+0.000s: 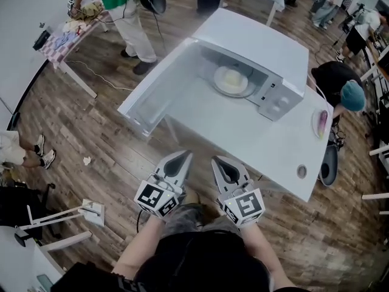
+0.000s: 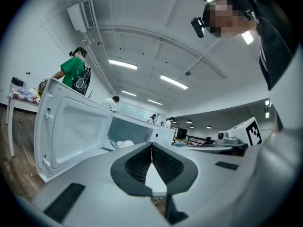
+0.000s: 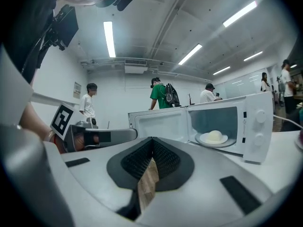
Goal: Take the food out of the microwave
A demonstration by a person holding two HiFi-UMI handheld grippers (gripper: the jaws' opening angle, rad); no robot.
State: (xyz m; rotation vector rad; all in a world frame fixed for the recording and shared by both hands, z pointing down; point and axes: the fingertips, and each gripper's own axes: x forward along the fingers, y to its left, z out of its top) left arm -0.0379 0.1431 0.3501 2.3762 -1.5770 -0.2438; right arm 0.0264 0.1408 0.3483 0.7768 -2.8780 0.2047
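A white microwave (image 1: 267, 59) stands on the white table (image 1: 255, 145) with its door (image 1: 159, 87) swung wide open to the left. Inside, a pale round bun (image 1: 231, 76) lies on a plate (image 1: 231, 81); the right gripper view shows the bun (image 3: 215, 136) in the cavity. My left gripper (image 1: 181, 160) and right gripper (image 1: 222, 165) hover side by side near the table's front edge, short of the microwave. Both are shut and hold nothing. The left gripper (image 2: 152, 145) faces the open door (image 2: 71, 129); the right gripper (image 3: 152, 141) points left of the cavity.
A pink-and-purple object (image 1: 320, 123) lies at the table's right edge, and a small round disc (image 1: 302, 171) near its front corner. Several people stand around, one in green (image 1: 124, 5) at the back, one in a teal cap (image 1: 346, 90) at the right. Wood floor surrounds the table.
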